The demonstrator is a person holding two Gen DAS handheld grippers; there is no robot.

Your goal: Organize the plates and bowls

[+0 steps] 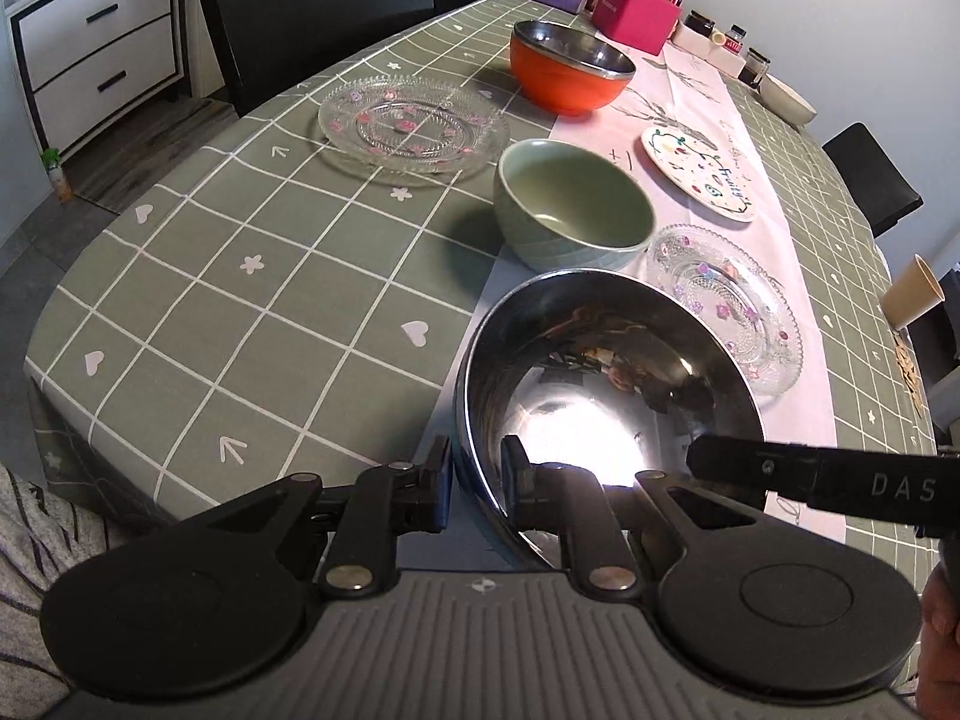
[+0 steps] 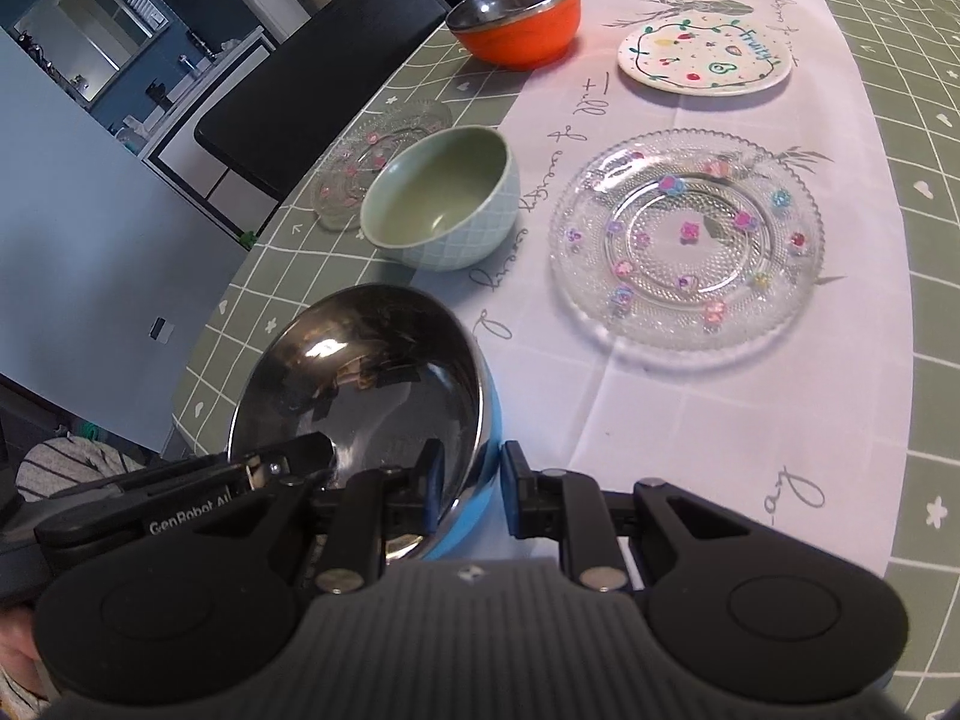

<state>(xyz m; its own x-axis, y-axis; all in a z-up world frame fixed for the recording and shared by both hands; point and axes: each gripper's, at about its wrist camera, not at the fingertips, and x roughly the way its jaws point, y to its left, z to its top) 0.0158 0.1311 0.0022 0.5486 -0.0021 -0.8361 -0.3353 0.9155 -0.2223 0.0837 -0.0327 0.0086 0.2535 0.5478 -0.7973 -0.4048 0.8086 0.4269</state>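
Between my left fingers (image 1: 477, 489) sits the rim of the steel-lined blue bowl (image 1: 606, 378): one pad outside the wall, one inside, pinched narrow on it. My right fingers (image 2: 471, 495) clamp the same bowl (image 2: 366, 384) on its opposite rim, again one pad each side of the wall, so both hands hold it, tilted, just above the near edge of the tabletop (image 1: 240, 276).

Only my right view shows the bowl's sky-blue outer shell; my left view gives just the mirror-bright inside with a white glare at the bottom. Each view catches the other hand's finger reaching into the bowl.

Just beyond my fingers stands the green ceramic bowl (image 1: 570, 204), matte, round, with a quilted diamond pattern on its outside that shows best from the right. Beyond it is the orange bowl (image 1: 570, 69), steel-lined like mine. Ahead of my right fingers lies the small glass plate (image 2: 684, 240), clear, beaded, scalloped at the rim, dotted with coloured flowers; a larger glass plate (image 1: 414, 126) lies ahead of my left fingers. The white painted plate (image 2: 705, 57) lies further off on the pale runner (image 2: 690, 420).

Only the left view reaches the bottles and pink box (image 1: 636, 12) at the far end and the paper cup (image 1: 912, 294).
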